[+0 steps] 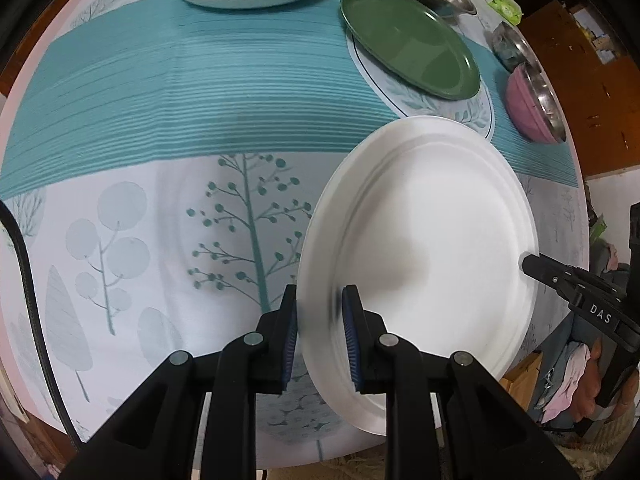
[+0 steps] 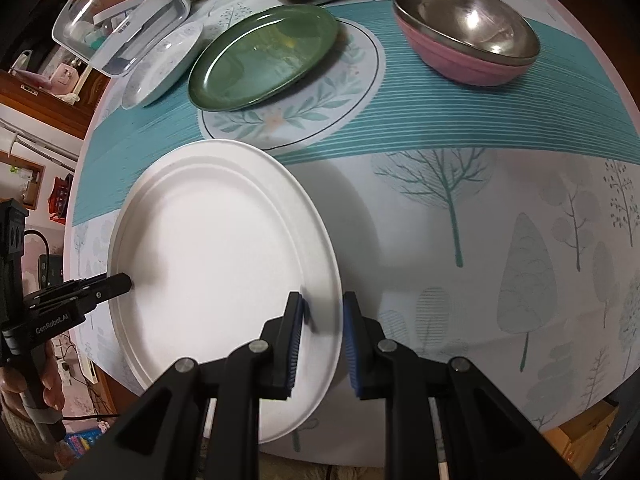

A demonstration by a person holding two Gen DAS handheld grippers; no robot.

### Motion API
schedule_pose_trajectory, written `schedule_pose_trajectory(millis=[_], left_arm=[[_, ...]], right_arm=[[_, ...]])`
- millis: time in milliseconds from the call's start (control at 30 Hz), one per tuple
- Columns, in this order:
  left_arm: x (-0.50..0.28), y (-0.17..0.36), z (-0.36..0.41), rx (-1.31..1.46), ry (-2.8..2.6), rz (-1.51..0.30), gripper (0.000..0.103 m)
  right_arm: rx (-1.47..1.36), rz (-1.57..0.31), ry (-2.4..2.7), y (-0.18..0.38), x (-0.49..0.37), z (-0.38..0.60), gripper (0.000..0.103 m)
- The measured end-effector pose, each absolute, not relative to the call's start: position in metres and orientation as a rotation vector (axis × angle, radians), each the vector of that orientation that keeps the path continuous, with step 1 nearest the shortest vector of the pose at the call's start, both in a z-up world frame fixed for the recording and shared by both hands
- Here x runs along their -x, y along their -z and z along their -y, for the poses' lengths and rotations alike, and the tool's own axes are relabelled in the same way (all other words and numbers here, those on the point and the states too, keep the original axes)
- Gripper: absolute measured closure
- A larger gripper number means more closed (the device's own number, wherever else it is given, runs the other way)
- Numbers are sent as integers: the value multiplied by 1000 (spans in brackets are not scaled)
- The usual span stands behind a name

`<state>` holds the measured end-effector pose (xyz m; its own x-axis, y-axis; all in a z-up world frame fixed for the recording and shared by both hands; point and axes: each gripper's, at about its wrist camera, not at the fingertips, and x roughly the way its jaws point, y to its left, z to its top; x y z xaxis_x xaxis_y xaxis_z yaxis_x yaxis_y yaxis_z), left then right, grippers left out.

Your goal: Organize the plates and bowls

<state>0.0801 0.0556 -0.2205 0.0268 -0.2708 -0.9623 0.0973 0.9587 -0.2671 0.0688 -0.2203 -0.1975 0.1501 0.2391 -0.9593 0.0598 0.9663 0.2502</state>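
Straddling opposite rims, the round white paper plate (image 1: 432, 248) is bracketed by the left gripper (image 1: 320, 328) and right gripper (image 2: 323, 332), each slightly open; grip cannot be told.

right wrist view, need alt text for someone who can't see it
Two grippers, the right gripper and the left gripper, straddle opposite rims of a white plate at a tablecloth-covered table's near edge. Behind lie a green plate and a steel bowl nested in a pink bowl.
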Motion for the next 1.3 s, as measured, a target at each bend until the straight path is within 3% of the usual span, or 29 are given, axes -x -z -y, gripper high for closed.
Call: schedule_pose_trajectory(millis=[1067,1300], left_arm=[[-80,235,-51,197,113,-1526,78],[-79,231,-52,199,110,-1516,54]], right_arm=[[-165,-1461,-245,216,-78,226,82],[-144,-1480,-261,221,-78,223,81]])
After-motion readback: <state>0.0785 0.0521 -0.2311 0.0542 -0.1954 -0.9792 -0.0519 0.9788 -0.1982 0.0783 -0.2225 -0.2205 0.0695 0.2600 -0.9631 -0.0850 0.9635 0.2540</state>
